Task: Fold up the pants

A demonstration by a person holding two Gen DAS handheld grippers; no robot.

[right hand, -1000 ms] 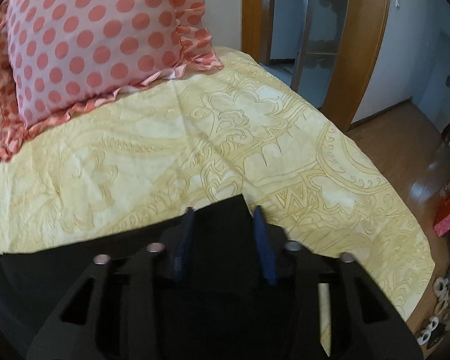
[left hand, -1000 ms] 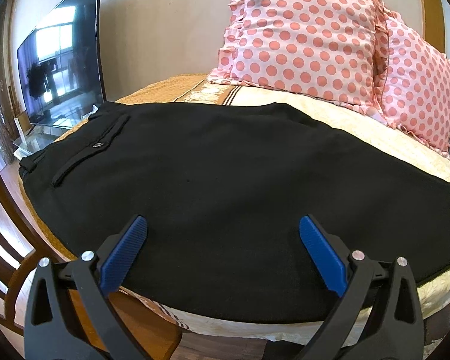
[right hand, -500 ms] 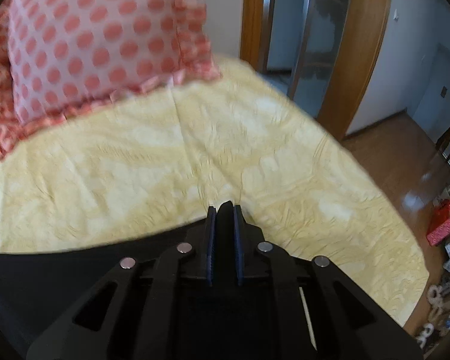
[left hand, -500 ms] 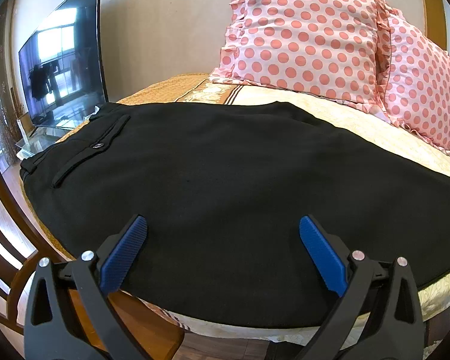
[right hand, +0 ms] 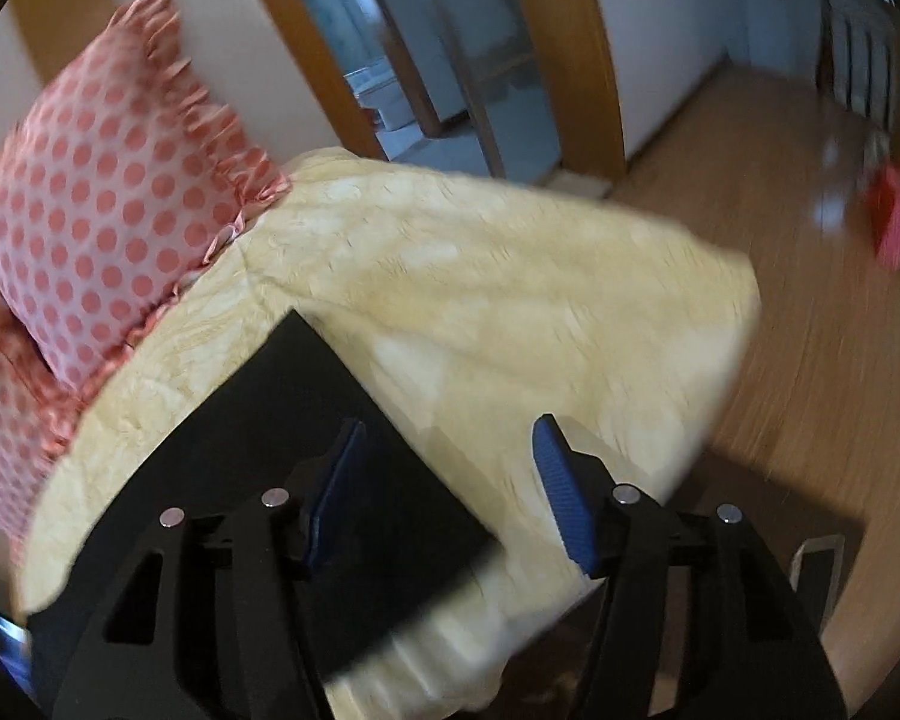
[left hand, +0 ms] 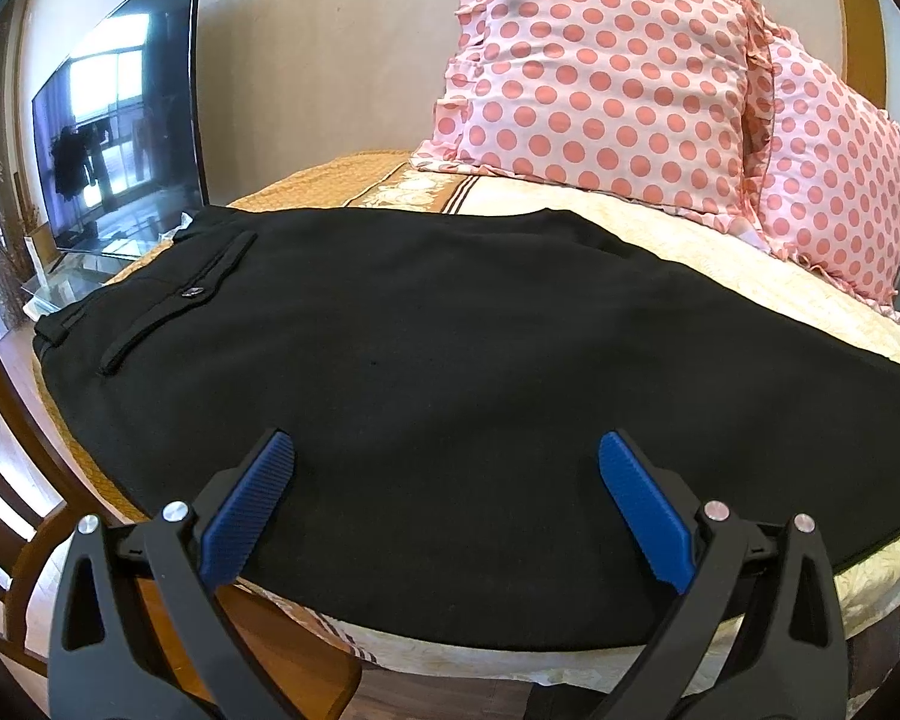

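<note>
Black pants [left hand: 426, 360] lie flat across the yellow bedspread [left hand: 720, 246], waistband and back pocket at the left. My left gripper [left hand: 444, 480] is open and empty, hovering over the near edge of the pants. In the right wrist view the leg-end corner of the pants [right hand: 294, 414] lies on the bedspread [right hand: 510, 300]. My right gripper [right hand: 444, 480] is open and empty above that corner; the view is motion-blurred.
Two pink polka-dot pillows [left hand: 600, 90] lean against the wall at the back; one shows in the right wrist view [right hand: 96, 228]. A TV [left hand: 120, 120] stands at the left. A wooden chair [left hand: 6, 570] is near the bed's front left. A doorway [right hand: 450, 48] and wooden floor [right hand: 810, 330] lie to the right.
My right gripper shut on the leg end half a second ago, then opened and let it go, pulling back and swinging rightward. My left gripper has stayed still and open.
</note>
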